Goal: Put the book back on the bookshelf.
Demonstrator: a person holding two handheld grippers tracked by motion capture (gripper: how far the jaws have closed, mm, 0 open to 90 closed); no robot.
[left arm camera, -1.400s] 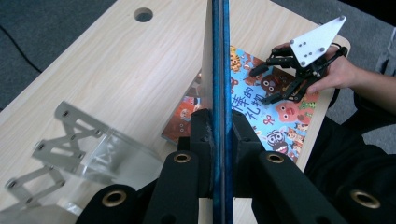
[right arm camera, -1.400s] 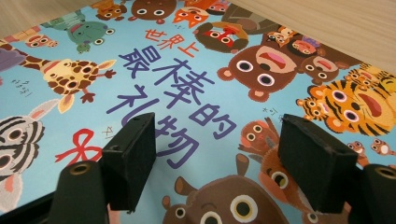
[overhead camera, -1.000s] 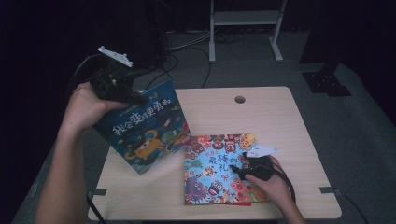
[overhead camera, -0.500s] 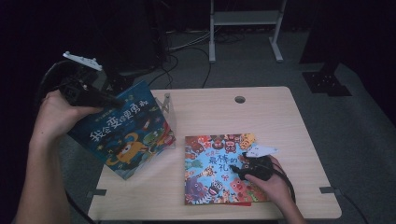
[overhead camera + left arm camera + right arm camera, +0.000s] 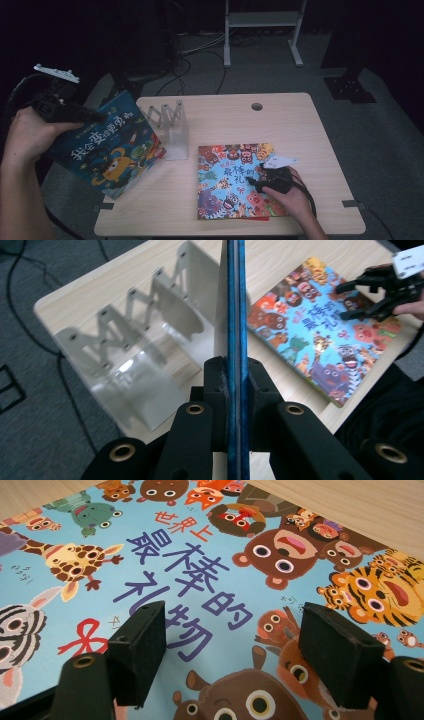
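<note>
A dark blue picture book [image 5: 107,147] hangs tilted over the table's left edge, with my left gripper [image 5: 75,112] shut on its upper edge. In the left gripper view the black jaws [image 5: 235,390] clamp the book's thin edge [image 5: 234,300]. A second book [image 5: 232,182] with cartoon animals on a light blue cover lies flat on the table's front middle. My right gripper [image 5: 255,182] rests on its right part, jaws apart. In the right gripper view the gripper [image 5: 232,645] stands over the cover [image 5: 190,570] with nothing between its pads.
A clear zigzag book rack [image 5: 170,125] stands on the wooden table [image 5: 290,125] at the back left, seen close in the left gripper view [image 5: 135,345]. A cable hole [image 5: 257,106] sits near the far edge. Cables [image 5: 195,50] and a metal stand [image 5: 262,30] lie on the floor beyond.
My left hand has carried the blue book leftwards, off the table's middle to its left edge, uncovering the clear rack. The right gripper has stayed on the animal book.
</note>
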